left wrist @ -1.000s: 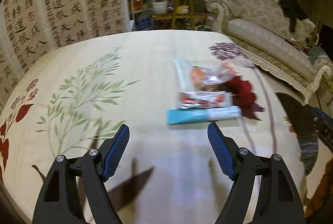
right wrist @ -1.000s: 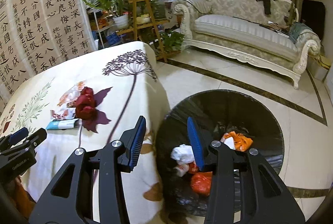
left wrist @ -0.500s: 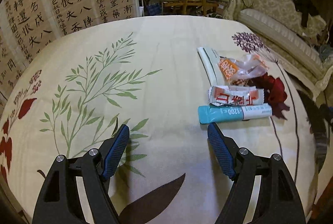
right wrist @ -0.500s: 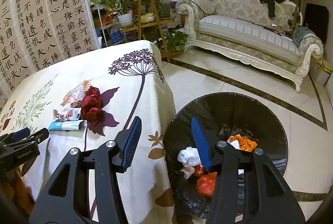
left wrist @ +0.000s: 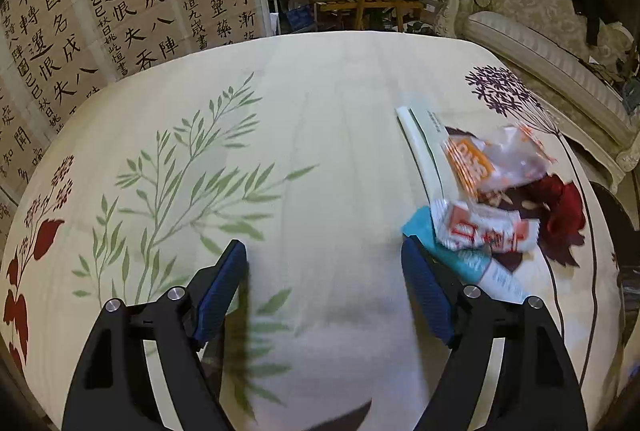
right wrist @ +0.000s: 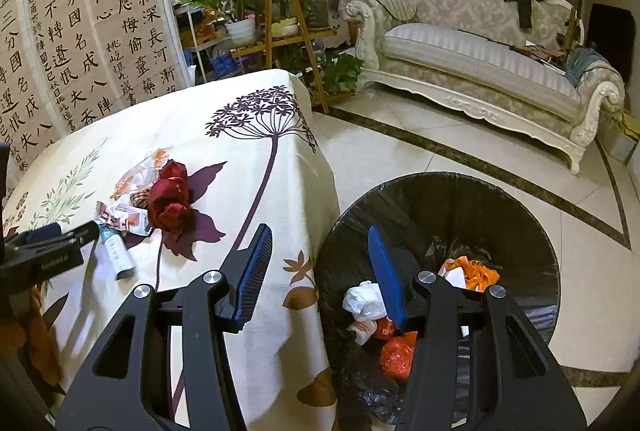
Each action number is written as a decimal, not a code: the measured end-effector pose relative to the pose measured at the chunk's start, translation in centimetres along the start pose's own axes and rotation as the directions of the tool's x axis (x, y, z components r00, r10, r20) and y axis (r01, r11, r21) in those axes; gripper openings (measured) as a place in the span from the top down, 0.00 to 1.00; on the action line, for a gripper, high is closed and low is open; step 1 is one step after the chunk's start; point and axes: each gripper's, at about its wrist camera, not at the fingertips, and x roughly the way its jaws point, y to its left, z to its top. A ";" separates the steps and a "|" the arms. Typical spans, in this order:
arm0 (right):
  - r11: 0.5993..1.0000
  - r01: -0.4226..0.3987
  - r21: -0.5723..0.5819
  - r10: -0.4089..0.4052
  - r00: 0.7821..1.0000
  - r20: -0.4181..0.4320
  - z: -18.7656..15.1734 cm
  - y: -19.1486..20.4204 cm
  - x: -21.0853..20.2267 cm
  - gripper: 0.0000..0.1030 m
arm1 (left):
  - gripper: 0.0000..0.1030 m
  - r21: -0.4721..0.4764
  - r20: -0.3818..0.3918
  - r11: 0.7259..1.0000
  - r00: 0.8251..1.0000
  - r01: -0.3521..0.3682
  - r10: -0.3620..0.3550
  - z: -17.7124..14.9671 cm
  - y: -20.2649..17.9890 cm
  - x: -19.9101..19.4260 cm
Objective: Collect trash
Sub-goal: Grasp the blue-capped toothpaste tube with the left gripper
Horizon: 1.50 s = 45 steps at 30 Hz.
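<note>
Left gripper (left wrist: 324, 283) is closing in on the trash pile; compared with a second back, the pile is sitting much nearer its right finger (left wrist: 426, 295), which is now just beside the teal tube (left wrist: 476, 265). Its jaws have just been opening a little wider; nothing is between them yet. Red-and-white wrapper (left wrist: 486, 231) is lying on the tube, orange wrapper (left wrist: 480, 163) and red wad (left wrist: 564, 207) behind, all on the table (left wrist: 320, 103). Right gripper (right wrist: 316, 271) is hanging half open and empty by the bin (right wrist: 440, 199), barely shifted. Judgement: pickup is about to start, tube probably first; the wrapper on top may slide off.
</note>
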 end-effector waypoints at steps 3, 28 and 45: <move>1.000 0.003 0.001 -0.003 1.000 -0.004 0.1 -0.2 0.2 0.53 | 0.25 0.003 0.004 1.000 1.000 -0.003 0.003 0.7 -0.1 0.5; 0.997 -0.023 0.068 0.022 1.000 0.018 -1.4 -3.6 -1.7 0.52 | 0.24 -0.019 0.018 0.998 0.998 0.066 -0.065 -1.0 -4.6 -2.9; 0.997 -0.030 0.068 0.030 1.000 0.009 -1.8 -3.5 -1.8 0.52 | 0.25 -0.015 -0.026 0.996 0.996 0.083 -0.084 -2.3 -3.8 -2.1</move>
